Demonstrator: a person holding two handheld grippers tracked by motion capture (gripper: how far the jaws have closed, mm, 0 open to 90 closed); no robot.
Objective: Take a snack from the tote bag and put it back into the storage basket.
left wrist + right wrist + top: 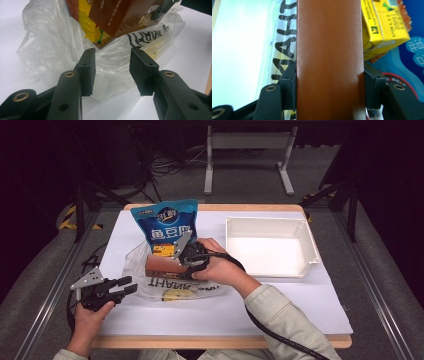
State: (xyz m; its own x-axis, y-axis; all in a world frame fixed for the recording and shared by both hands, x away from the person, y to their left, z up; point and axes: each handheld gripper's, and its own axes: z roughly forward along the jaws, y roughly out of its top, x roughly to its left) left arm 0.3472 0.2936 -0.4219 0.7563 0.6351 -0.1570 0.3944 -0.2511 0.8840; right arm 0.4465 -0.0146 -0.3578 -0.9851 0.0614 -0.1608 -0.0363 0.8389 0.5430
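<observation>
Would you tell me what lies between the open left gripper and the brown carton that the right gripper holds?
Crumpled clear plastic bag lies between the left gripper and the brown carton, as the left gripper view shows.

One clear plastic bag (150, 287) with black lettering, one blue snack pouch (167, 222), one brown carton (162, 270), one yellow box (164, 251), one white tray (270, 222), and two black handheld grippers, left (127, 285) and right (176, 261).
</observation>
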